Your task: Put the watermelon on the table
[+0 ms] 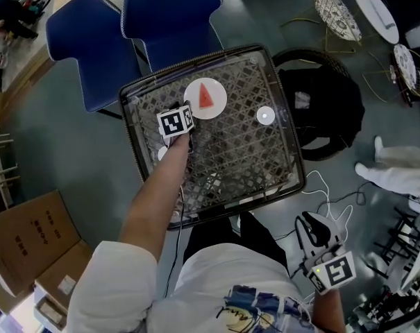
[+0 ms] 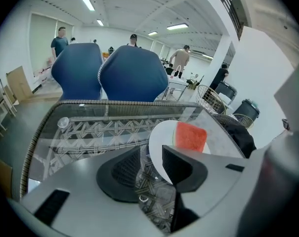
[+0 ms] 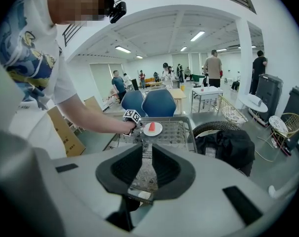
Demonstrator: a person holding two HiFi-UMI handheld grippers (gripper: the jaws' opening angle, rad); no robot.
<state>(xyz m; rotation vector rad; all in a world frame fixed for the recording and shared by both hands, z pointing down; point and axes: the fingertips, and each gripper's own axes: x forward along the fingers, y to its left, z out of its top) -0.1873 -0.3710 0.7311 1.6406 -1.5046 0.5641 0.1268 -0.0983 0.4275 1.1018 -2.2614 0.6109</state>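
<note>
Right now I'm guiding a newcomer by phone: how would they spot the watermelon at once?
Find the glass-topped wicker table in front of two blue chairs. Near its far edge, just past the open left gripper, lies a white plate. The watermelon is the red wedge on that plate, the only red thing on the table.

We're counting now: on the table (image 1: 251,151), one watermelon slice (image 1: 207,96), one white plate (image 1: 219,103); beyond the table, two blue chairs (image 1: 169,12).
</note>
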